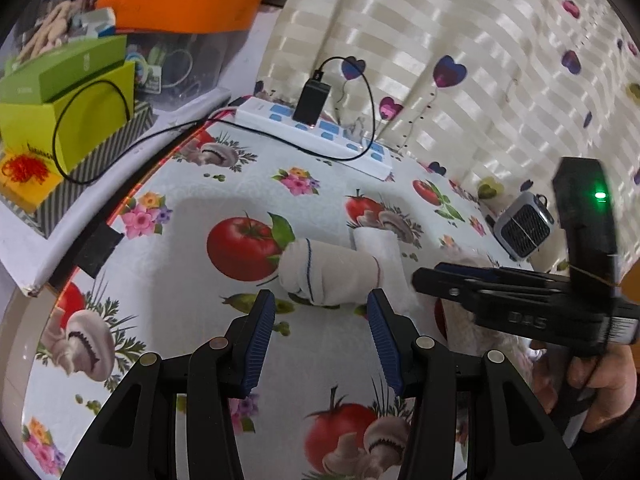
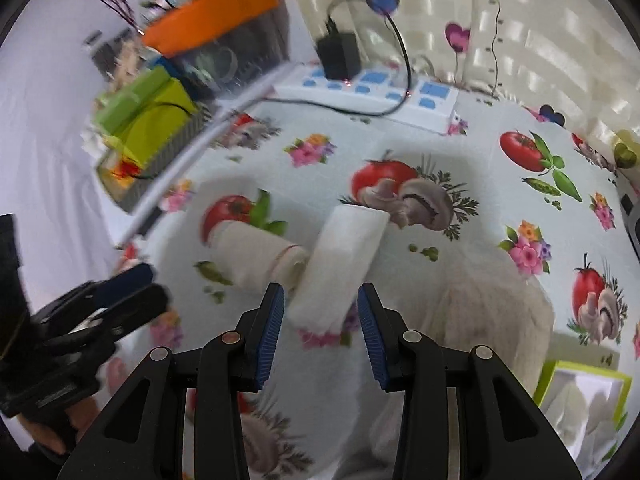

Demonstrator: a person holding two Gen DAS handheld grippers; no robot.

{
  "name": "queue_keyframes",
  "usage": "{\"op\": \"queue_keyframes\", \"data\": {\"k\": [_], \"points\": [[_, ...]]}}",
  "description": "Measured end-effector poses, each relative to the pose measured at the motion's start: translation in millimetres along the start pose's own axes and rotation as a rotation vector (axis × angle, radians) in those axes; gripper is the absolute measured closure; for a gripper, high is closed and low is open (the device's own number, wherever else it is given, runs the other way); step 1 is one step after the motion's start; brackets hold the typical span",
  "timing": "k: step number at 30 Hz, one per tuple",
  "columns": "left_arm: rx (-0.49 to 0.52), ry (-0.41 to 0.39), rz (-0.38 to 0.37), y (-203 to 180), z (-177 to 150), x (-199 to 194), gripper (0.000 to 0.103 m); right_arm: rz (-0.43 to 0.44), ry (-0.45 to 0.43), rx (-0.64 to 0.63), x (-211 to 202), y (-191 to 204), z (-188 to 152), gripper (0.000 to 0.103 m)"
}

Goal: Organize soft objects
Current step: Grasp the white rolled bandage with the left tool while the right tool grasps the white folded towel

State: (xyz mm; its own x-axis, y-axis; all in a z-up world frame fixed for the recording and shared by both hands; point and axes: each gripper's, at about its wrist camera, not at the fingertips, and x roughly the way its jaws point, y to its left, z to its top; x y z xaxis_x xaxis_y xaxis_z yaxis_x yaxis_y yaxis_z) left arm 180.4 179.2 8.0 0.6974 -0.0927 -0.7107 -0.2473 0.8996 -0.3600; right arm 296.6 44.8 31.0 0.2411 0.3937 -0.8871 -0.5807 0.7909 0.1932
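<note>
A rolled cream sock bundle with blue stitching [image 1: 328, 276] lies on the fruit-print tablecloth, just beyond my open left gripper [image 1: 321, 304]. A rolled white cloth [image 1: 378, 246] lies behind it. In the right wrist view the white roll [image 2: 340, 268] sits just ahead of and partly between the fingers of my open right gripper [image 2: 321, 300], with the cream bundle [image 2: 260, 256] to its left. A fluffy cream cloth [image 2: 492, 320] lies right of the right gripper. The right gripper [image 1: 424, 280] shows side-on in the left view, the left gripper [image 2: 152, 280] blurred at lower left.
A white power strip [image 1: 320, 132] with a black charger and cable lies at the back by the curtain. Green boxes [image 1: 68, 100] and an orange-lidded bin [image 1: 180, 4] stand on a shelf at the left. A small grey fan [image 1: 522, 230] is at the right. A green-rimmed box [image 2: 584, 396] sits lower right.
</note>
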Motion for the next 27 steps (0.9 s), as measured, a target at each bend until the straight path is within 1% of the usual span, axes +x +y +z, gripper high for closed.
{"op": "queue_keyframes", "data": {"k": [3, 7, 15, 17, 19, 21, 25, 27], "points": [[-0.020, 0.011, -0.005, 5, 0, 5, 0.056, -0.043, 0.056, -0.006, 17, -5, 10, 0.063], [-0.041, 0.022, -0.011, 10, -1, 10, 0.056, -0.064, 0.117, -0.016, 38, -7, 18, 0.063], [-0.051, 0.028, -0.019, 13, 1, 14, 0.056, -0.066, 0.167, -0.039, 55, -3, 29, 0.063], [-0.053, 0.029, -0.021, 13, 1, 14, 0.056, -0.067, 0.159, -0.084, 55, 3, 29, 0.063], [-0.058, 0.030, -0.020, 14, 1, 15, 0.056, -0.067, 0.151, -0.133, 55, 11, 28, 0.074], [-0.068, 0.031, -0.022, 17, 1, 15, 0.056, -0.044, 0.147, -0.168, 52, 18, 25, 0.081], [-0.087, 0.025, -0.023, 22, 0, 10, 0.056, 0.000, 0.159, -0.254, 47, 35, 15, 0.087], [-0.099, 0.017, -0.022, 26, -2, 5, 0.056, 0.038, 0.172, -0.295, 43, 45, 7, 0.090]]}}
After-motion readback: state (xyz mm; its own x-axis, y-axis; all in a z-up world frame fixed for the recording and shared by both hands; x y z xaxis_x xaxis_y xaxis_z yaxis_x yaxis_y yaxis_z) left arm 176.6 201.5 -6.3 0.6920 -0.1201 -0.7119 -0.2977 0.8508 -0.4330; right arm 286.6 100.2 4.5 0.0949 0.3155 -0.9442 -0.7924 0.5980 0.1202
